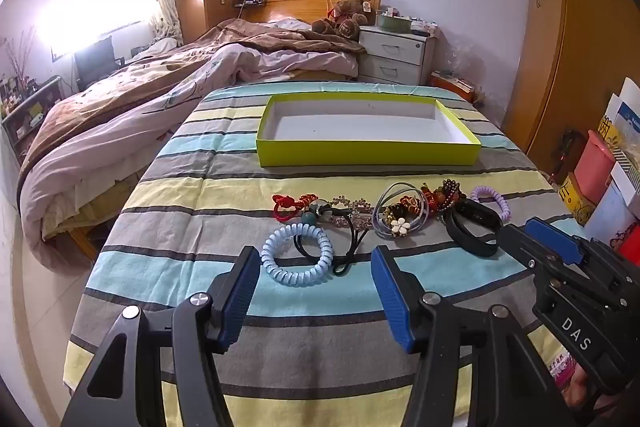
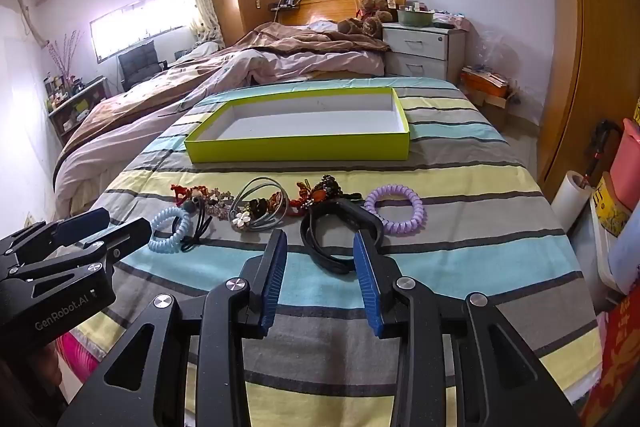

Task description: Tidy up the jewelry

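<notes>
The left gripper hangs tilted down over the striped cloth-covered table, its blue ribbed pads spread wide with nothing between them; just ahead of its tips lies a pale blue coiled plastic hair tie, touching a thin black elastic hair band. The right gripper, likewise pitched downward, has its jaws parted and not pressing on anything, and the near loop of a black rubbery wristband lies on the cloth just beyond its tips. Past these, a loose row of jewelry runs across the table: a red knotted cord bracelet, a grey looped hair tie with a white flower charm, a cluster of dark and orange beads, and, at the right end, a lilac coiled plastic hair tie lying apart from the wristband. Farther back sits a shallow rectangular lime-green cardboard box with a white interior, which holds nothing. Behind the table is a bed with a rumpled brown and pink quilt.
</notes>
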A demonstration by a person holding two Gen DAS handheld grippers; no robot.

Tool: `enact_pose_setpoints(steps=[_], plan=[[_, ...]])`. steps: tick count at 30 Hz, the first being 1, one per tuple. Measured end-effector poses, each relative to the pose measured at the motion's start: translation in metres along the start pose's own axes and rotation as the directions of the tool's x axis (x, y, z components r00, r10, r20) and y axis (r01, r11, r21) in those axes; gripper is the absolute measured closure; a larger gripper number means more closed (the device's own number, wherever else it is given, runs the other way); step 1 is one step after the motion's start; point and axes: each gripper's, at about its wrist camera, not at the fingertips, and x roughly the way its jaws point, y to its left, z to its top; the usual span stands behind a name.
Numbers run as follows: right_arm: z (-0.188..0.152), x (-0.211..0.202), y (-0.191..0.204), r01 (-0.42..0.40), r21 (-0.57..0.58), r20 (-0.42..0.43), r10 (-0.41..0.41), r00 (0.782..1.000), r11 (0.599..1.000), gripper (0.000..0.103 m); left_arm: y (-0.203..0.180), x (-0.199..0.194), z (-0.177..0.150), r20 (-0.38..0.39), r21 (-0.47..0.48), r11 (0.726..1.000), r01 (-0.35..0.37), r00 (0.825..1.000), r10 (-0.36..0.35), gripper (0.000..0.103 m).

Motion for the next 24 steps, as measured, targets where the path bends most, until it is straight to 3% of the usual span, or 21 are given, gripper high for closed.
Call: enact_pose_setpoints(steps=[24], plan=[[0.0001, -0.0032, 0.0003, 0.007, 0.005, 0.005, -0.007, 1.000, 1.000, 0.067, 0.0041, -0.0032, 0.0000, -0.008, -0.012, 1.000, 0.004, 1.000, -0.004, 0.046]])
